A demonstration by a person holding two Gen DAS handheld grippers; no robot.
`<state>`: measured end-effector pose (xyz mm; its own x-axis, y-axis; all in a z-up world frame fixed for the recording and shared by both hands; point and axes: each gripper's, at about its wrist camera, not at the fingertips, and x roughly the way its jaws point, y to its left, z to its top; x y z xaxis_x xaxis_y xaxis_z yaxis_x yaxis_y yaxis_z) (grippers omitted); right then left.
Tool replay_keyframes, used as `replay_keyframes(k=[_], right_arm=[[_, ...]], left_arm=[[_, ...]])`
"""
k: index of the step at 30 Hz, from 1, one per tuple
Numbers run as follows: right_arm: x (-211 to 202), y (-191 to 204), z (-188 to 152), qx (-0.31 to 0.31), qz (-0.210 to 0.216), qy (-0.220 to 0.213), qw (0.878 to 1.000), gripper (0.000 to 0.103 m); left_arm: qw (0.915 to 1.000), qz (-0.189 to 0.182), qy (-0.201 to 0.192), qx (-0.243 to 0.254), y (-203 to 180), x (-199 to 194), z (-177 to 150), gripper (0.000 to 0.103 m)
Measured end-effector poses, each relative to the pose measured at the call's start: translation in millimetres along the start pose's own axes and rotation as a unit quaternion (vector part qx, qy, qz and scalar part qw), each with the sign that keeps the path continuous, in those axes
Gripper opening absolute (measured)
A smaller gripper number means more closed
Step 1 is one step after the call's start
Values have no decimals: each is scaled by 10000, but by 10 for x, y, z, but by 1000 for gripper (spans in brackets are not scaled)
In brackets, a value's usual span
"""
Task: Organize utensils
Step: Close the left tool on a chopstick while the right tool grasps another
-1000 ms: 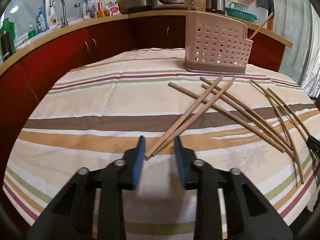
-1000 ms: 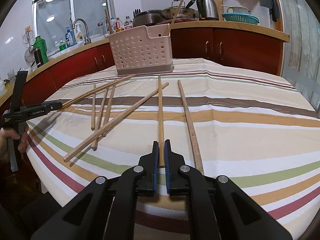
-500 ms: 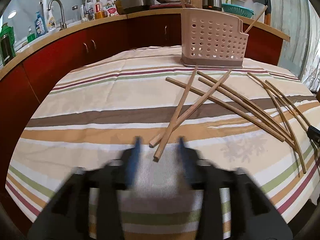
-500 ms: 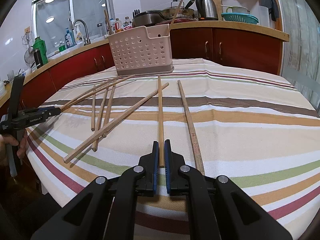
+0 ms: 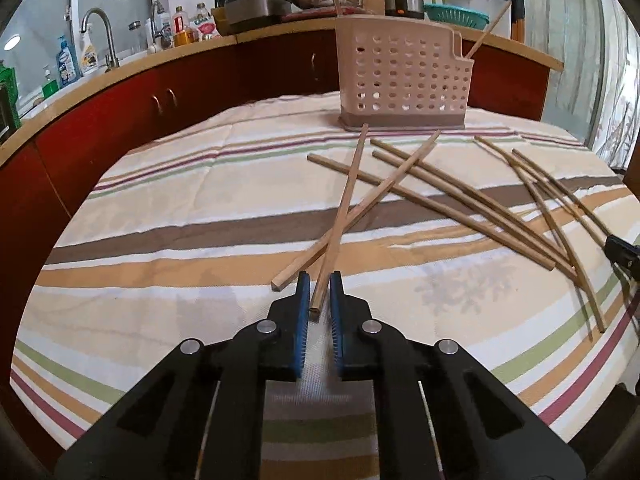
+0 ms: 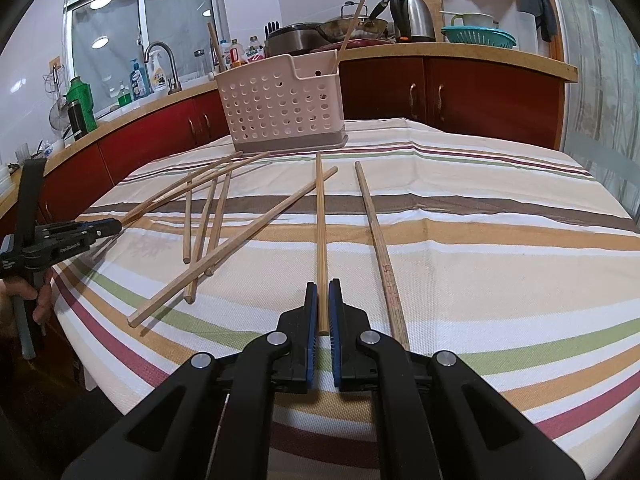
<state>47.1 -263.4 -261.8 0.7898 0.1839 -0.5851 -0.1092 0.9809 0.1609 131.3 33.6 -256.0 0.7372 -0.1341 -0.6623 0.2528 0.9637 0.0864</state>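
Note:
Several wooden chopsticks lie loose on the striped tablecloth (image 5: 180, 208). My left gripper (image 5: 320, 280) has its jaws closing, and the blue pads pinch the near end of one chopstick (image 5: 343, 208) that crosses a second one. In the right wrist view the left gripper (image 6: 116, 224) shows at the table's left edge, held by a hand. My right gripper (image 6: 323, 286) is shut on the near end of a straight chopstick (image 6: 320, 220) that points at the perforated pink utensil holder (image 6: 280, 108). That holder (image 5: 400, 80) stands at the far side with two chopsticks upright in it.
A longer chopstick (image 6: 380, 248) lies just right of my right gripper. A fan of chopsticks (image 6: 208, 232) lies to its left. Red cabinets and a counter with a sink, bottles, kettle and pots curve behind the table. The table's edge drops off at the near side.
My left gripper opened wide, then closed onto one chopstick's near end. That chopstick swung away from its neighbour and now crosses it. The right gripper kept still.

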Motion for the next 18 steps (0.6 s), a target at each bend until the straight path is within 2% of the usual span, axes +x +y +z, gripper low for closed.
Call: replay_keyframes(k=[7,18], right_arm=[[-56,-9,-3,38,-24,-83,10000,7],[-335,63,188,-45,-56,-530,9986,6]], left_arm=[[9988,189,-451,-8,-9,-283,46,7],[9939,313,-1056,-27,-17,-721,162,7]])
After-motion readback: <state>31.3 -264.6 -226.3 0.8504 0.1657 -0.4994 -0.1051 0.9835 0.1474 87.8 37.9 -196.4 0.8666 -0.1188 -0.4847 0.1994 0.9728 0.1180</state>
